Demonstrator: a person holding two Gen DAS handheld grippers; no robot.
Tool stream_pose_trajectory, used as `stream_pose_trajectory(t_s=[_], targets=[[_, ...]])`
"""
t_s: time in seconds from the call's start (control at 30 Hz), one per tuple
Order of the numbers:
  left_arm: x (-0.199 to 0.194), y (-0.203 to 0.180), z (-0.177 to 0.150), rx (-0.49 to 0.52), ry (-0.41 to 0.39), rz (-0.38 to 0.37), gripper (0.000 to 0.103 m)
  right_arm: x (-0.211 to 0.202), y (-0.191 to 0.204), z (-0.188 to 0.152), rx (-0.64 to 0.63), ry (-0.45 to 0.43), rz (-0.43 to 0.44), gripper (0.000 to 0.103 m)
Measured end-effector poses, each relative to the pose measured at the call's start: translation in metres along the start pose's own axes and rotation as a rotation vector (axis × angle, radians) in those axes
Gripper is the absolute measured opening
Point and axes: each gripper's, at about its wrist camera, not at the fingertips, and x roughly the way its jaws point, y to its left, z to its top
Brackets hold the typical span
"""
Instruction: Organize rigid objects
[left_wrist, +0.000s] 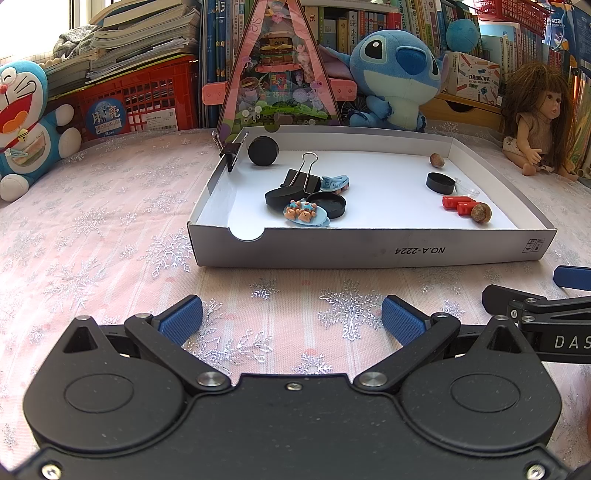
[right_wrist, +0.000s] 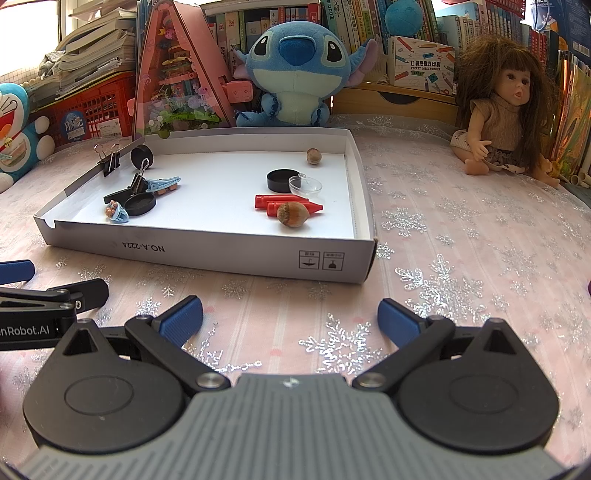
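Left view, counter: a pink cloth (left_wrist: 110, 229) with silver snowflakes covers the counter; a flat white box (left_wrist: 369, 251) sits in the middle, well ahead of the left tool (left_wrist: 291, 317)
Left view, room: books, a red crate (left_wrist: 147, 99) and soft toys stand along the back; a blue plush (left_wrist: 395, 74) sits just behind the box; a doll (left_wrist: 535, 122) sits at the far right
Left view, things: black caps, binder clips, blue hair clips, red pieces (left_wrist: 458, 203) and two nuts all lie inside the box
Left view, tool: its blue fingers are wide apart with nothing between; bare cloth lies between it and the box's near wall
Right view, counter: the box's right corner (right_wrist: 371, 258) is near; lots of bare cloth lies to the right of it, up to the doll (right_wrist: 506, 110)
Right view, things: a big nut (right_wrist: 291, 214) touches the red pieces (right_wrist: 284, 205); a clear cup (right_wrist: 304, 184) leans on a black cap (right_wrist: 282, 181)
Right view, tool: the right tool (right_wrist: 290, 317) is wide apart and holds nothing; the other tool pokes in at the left edge
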Motion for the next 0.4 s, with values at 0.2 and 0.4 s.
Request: stream_pose_trajectory(t_s=[0.2,0.4], targets=[[0.0,0.0,0.0,0.0,0.0,0.0,0.103,0.0001,-0.0001,-0.0001,0.0,0.0,0.0,0.103],[0.0007,-0.0001,0.0,-0.001,0.0,0.006,0.103,-0.0001,-0.0002,-0.0003,0.0,0.0,0.0,0.103]])
